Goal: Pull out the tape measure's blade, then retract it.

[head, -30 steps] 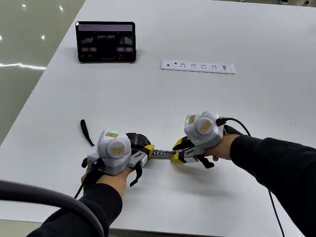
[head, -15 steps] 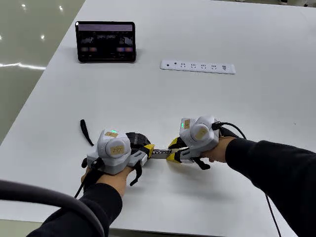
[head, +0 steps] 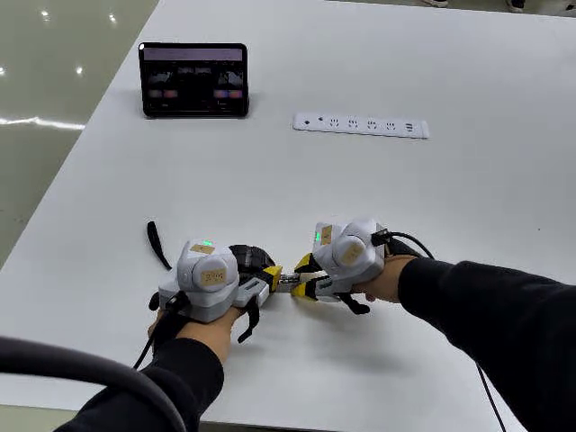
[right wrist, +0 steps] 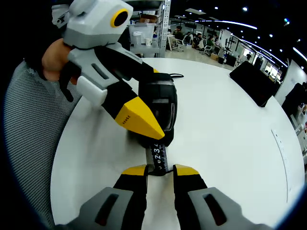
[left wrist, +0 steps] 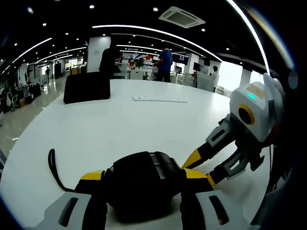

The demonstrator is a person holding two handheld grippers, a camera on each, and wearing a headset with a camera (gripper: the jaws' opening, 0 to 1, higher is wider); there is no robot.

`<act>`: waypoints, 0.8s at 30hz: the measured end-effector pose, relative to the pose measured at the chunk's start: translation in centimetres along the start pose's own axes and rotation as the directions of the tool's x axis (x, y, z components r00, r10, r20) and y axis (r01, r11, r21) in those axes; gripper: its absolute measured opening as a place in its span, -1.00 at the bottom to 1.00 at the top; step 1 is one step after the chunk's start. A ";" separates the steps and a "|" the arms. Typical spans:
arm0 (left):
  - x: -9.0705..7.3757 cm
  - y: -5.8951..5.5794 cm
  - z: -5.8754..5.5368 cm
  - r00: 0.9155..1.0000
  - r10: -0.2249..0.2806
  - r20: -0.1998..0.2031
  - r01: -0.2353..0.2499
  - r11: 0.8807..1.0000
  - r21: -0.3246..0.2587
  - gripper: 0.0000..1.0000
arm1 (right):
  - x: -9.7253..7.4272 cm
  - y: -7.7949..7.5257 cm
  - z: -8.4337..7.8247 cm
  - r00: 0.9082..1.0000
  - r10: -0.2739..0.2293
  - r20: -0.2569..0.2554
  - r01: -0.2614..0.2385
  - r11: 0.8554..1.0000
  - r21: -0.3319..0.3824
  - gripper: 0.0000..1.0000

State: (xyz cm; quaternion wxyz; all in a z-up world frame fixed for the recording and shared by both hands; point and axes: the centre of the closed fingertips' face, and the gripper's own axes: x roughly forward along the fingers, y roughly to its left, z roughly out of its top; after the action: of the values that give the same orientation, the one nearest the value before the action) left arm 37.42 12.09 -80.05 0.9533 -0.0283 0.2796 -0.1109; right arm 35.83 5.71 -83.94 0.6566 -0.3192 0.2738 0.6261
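The black tape measure (head: 252, 259) lies near the table's front edge, and my left gripper (head: 263, 275) is shut on its case. In the left gripper view the case (left wrist: 139, 191) sits between the yellow-tipped jaws of the left gripper (left wrist: 144, 175). A short length of blade (right wrist: 158, 155) with printed numbers sticks out of the case (right wrist: 160, 108). My right gripper (right wrist: 159, 170) is shut on the blade's end. In the head view the right gripper (head: 301, 281) is close to the case, with only a little blade (head: 287, 281) between them. The tape's black wrist strap (head: 157, 241) trails left.
A dark tablet (head: 193, 78) stands at the far left of the white table (head: 432, 198). A white power strip (head: 360, 122) lies beyond the grippers. The table's left edge (head: 63, 193) drops to a shiny floor. A black cable (head: 414, 238) runs from the right gripper.
My right gripper has moved left toward the tape measure, still holding the blade's end. The exposed blade has grown shorter. The left gripper and case have stayed put.
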 end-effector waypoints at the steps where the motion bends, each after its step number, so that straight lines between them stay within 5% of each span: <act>1: 0.0 0.0 0.0 1.000 0.000 0.000 0.000 1.000 -0.002 0.16 | 0.0 0.0 0.0 1.000 0.000 0.001 0.000 1.000 0.002 -0.67; 24: 0.0 0.0 0.0 1.000 -0.003 0.002 0.003 1.000 -0.008 0.16 | -0.2 0.0 0.4 0.999 0.014 0.032 -0.018 0.991 0.135 -0.74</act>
State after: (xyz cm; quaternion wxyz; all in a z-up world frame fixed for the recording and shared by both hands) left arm 37.42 12.11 -80.06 0.9533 -0.0327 0.2790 -0.1111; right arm 35.85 5.87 -83.52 0.6758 -0.2622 0.3081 0.6161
